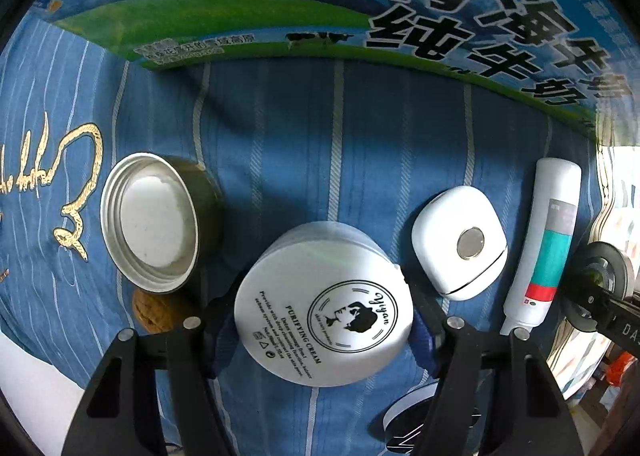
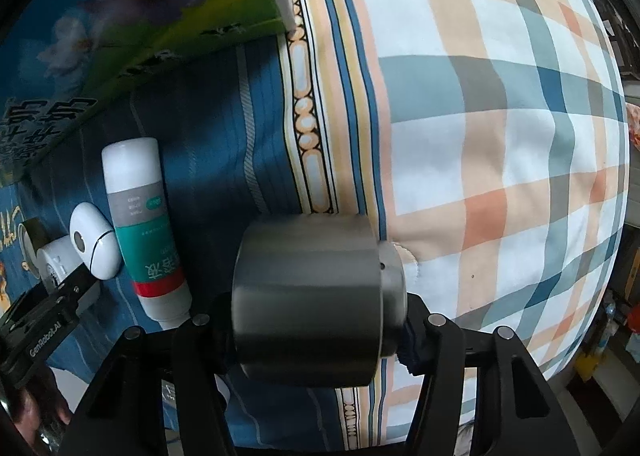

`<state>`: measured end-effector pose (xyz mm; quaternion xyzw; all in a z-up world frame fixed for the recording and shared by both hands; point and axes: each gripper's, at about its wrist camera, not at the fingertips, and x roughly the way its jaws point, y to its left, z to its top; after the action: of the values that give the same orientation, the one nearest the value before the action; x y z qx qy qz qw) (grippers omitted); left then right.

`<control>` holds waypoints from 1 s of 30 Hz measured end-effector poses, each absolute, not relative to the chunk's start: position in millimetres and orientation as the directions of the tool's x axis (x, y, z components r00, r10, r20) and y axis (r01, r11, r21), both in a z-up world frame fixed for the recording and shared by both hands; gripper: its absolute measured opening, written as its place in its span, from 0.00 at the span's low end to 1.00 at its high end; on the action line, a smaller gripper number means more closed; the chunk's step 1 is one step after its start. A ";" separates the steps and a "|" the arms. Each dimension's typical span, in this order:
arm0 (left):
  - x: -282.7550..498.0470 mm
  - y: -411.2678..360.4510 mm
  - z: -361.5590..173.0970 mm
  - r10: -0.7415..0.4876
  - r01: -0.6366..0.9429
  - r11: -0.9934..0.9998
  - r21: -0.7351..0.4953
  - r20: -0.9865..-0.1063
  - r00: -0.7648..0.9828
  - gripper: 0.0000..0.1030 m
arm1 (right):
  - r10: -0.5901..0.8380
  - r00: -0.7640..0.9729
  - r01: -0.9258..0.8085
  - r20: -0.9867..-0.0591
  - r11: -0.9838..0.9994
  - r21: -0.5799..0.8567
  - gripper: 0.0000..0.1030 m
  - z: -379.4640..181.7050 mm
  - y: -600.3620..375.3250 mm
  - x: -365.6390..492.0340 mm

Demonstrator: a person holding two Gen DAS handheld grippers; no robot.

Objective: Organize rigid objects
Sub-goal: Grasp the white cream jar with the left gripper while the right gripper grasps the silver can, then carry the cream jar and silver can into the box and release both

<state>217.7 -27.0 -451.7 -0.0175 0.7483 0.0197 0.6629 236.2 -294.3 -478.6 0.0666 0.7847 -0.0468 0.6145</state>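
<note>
My left gripper (image 1: 322, 326) is shut on a white cream jar (image 1: 324, 304) labelled "Purifying Cream", held just above the blue striped bedsheet (image 1: 360, 128). My right gripper (image 2: 316, 322) is shut on a grey metal cylinder (image 2: 308, 296), held above the sheet's edge; it also shows at the right of the left wrist view (image 1: 604, 272). On the sheet lie an open dark tin with white lining (image 1: 154, 222), a walnut (image 1: 154, 312), a white rounded case (image 1: 460, 242) and a white-and-teal tube (image 1: 548, 244). The case (image 2: 94, 246) and tube (image 2: 146, 232) lie left of the right gripper.
A large blue-and-green milk carton box (image 1: 280, 4) stands along the back of the sheet. A plaid quilt (image 2: 500, 136) rises to the right. A black-and-white round object (image 1: 424, 412) lies under the left gripper. The left gripper (image 2: 44, 312) shows at the left edge of the right wrist view.
</note>
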 end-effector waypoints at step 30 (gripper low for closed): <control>323.2 -77.2 -213.7 -0.155 0.027 0.988 -0.153 -0.959 0.238 0.65 | 0.208 0.111 -0.078 -0.972 0.977 0.200 0.59 -238.4 -248.8 297.6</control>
<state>323.2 -77.2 -213.7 -0.0518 0.6147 -0.0580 0.7849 297.6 -248.8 -238.4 0.0491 0.6597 0.0962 0.7437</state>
